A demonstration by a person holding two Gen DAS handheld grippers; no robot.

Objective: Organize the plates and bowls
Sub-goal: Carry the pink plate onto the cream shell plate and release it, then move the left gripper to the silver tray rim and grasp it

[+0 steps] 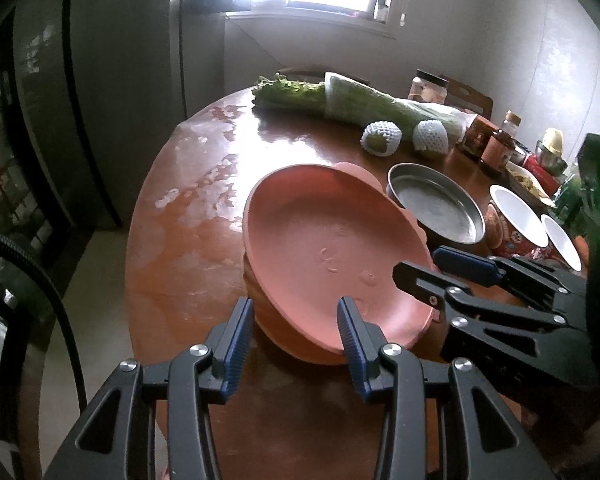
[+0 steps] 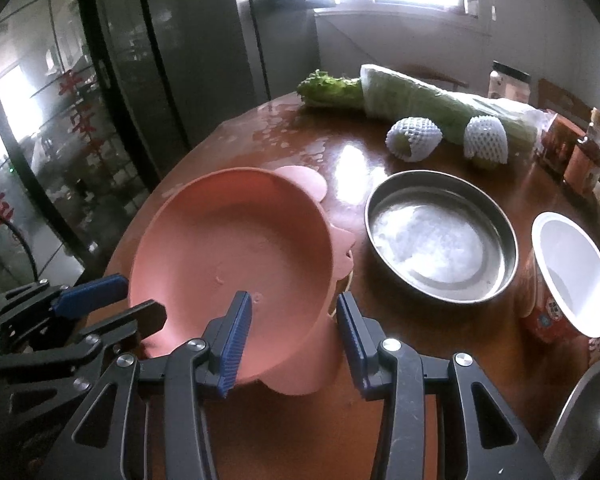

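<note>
Both grippers were on the pink plate (image 1: 320, 240), low in the middle of the frame and tilted, over the near part of the wooden table (image 1: 188, 220). The left gripper (image 1: 296, 320) had one finger inside the dish and one outside, and its jaws looked clamped on the near rim. The right gripper (image 2: 294, 316) bit the rim further round in the same way.

The danger, as I judged it, was that smooth, slanted rim. Two narrow bites on a slick curve could slip if the hands pulled unevenly, and the plate would slide off the pink piece under it (image 2: 304, 184). Just right of it sat the steel bowl (image 2: 440, 236), so a swing that way could clip it, or the paper cup (image 2: 568, 272) beyond.

What lay beneath was hard to read: only rounded tabs and an orange flank peeked out. Plate or bowl, I couldn't tell. The contact points under the rim were hidden too.
</note>
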